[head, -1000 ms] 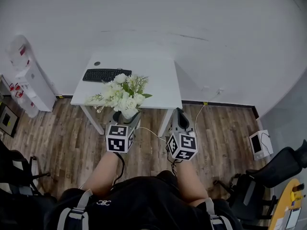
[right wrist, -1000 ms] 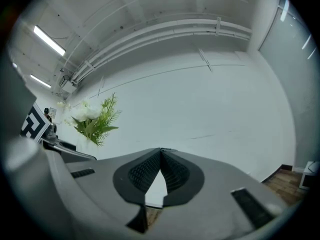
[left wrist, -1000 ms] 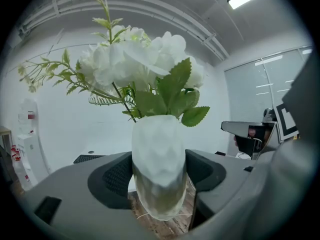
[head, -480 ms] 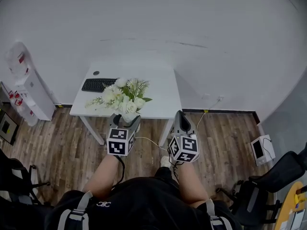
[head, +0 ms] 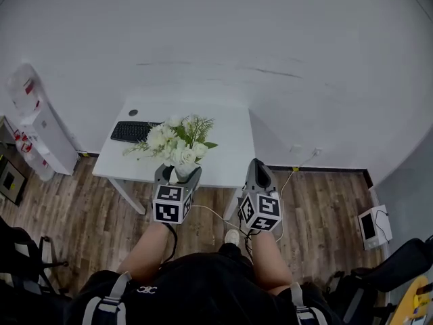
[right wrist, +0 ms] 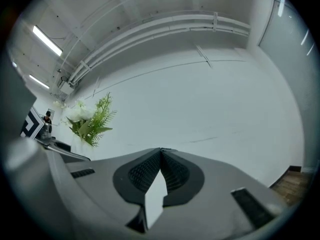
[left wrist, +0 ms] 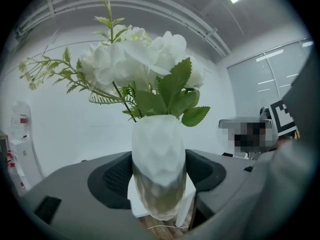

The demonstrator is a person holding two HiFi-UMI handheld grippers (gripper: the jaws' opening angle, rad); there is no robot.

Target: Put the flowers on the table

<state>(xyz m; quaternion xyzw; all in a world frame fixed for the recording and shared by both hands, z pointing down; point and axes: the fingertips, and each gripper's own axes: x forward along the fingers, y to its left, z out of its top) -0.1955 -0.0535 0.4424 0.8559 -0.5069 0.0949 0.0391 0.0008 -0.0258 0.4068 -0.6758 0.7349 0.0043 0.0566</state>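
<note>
My left gripper (head: 178, 173), jaws wide, clamps the white faceted vase (left wrist: 159, 169) of white flowers (left wrist: 142, 59), seemingly above the white rectangular table (head: 230, 137)'s near edge. My right gripper (right wrist: 160, 155) is closed, empty.

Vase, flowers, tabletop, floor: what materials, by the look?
Vase: faceted, matte white, probably ceramic or plastic; lower part looks slightly translucent.
Flowers: white blooms with green leaves, likely artificial fabric, can't confirm.
Tabletop: smooth white, laminate-like.
Floor: brown wood-grain planks, wood or vinyl.
</note>
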